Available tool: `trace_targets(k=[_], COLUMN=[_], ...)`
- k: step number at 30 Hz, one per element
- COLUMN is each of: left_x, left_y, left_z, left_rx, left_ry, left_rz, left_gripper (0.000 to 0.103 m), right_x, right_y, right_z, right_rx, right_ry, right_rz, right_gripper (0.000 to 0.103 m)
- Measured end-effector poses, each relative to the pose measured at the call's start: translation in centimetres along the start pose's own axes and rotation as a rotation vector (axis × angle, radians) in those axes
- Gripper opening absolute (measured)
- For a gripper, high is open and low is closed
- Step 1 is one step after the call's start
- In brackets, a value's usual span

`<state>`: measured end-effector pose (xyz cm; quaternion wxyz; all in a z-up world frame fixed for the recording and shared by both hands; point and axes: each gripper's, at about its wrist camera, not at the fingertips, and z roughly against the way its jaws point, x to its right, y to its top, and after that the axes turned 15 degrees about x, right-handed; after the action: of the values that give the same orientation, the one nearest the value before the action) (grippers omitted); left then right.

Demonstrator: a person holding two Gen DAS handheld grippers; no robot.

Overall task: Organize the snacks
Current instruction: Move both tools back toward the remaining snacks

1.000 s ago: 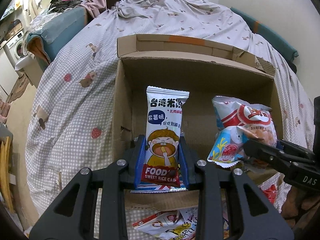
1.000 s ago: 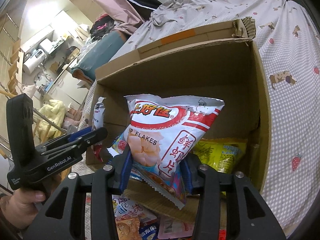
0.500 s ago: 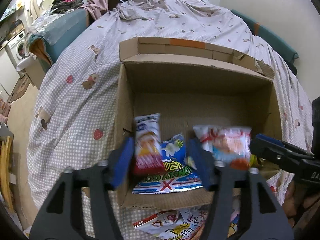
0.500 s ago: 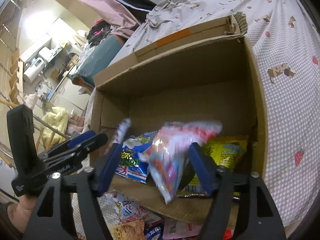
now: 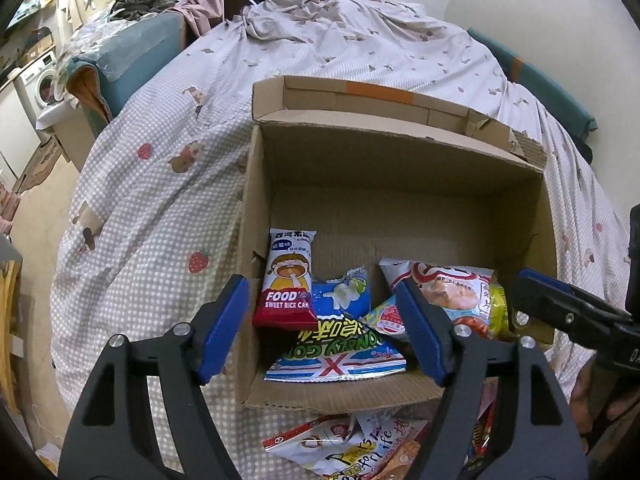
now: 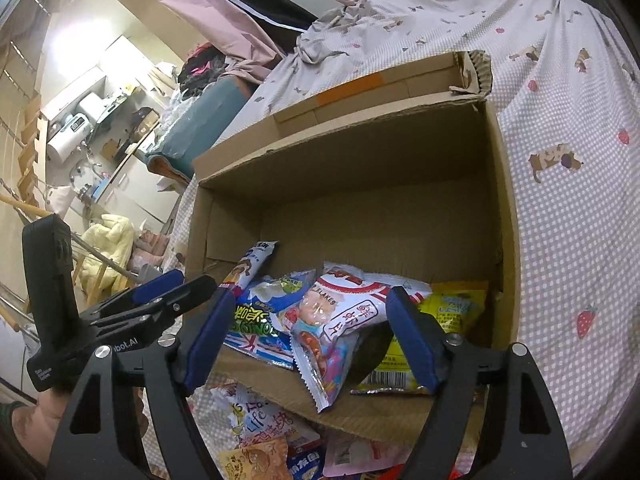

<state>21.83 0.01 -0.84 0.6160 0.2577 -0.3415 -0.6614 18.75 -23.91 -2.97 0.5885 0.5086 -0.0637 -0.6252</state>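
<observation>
A checked bedspread [image 5: 152,216] covers the bed under your cardboard box [image 5: 400,152]. In the left wrist view, your left gripper [image 5: 324,328] has just been opening and stands released, nothing between its pads; the rice cake pack [image 5: 289,280] leans in the box's left corner, partly on a blue bag [image 5: 344,294]. In the right wrist view, your right gripper [image 6: 308,338] has also just spread and grasps nothing; the shrimp flakes bag [image 6: 340,312] lies inside, overhanging the near wall, beside a yellow pack [image 6: 456,312]. Loose snacks [image 6: 256,428] lie in front of the box.
</observation>
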Motion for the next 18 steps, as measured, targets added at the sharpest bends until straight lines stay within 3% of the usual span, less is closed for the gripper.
trace_targets(k=[12,14,15,18], left_x=[0.2,-0.1,-0.4,-0.6], left_y=[-0.1,-0.8,-1.4,-2.8], left_z=[4.3,5.2,5.8,6.7], left_rx=[0.043,0.039,0.037,0.011], left_ry=[-0.034,-0.035,-0.028,-0.041], left_rz=[0.0,0.019,0.039,0.074], left_gripper=[0.073,0.08,0.089,0.091], right_x=[-1.0,-1.2,-1.2,-1.3], right_y=[-0.7,-1.0,-1.2,-2.0], right_z=[4.0,5.0,5.3,6.6], right_rx=[0.022,0.03,0.03,0.029], right_ry=[-0.045,-0.056,-0.06,-0.073], right_rz=[0.04,0.045,0.043,0.036], right_gripper=[0.08,0.08,0.08,0.08])
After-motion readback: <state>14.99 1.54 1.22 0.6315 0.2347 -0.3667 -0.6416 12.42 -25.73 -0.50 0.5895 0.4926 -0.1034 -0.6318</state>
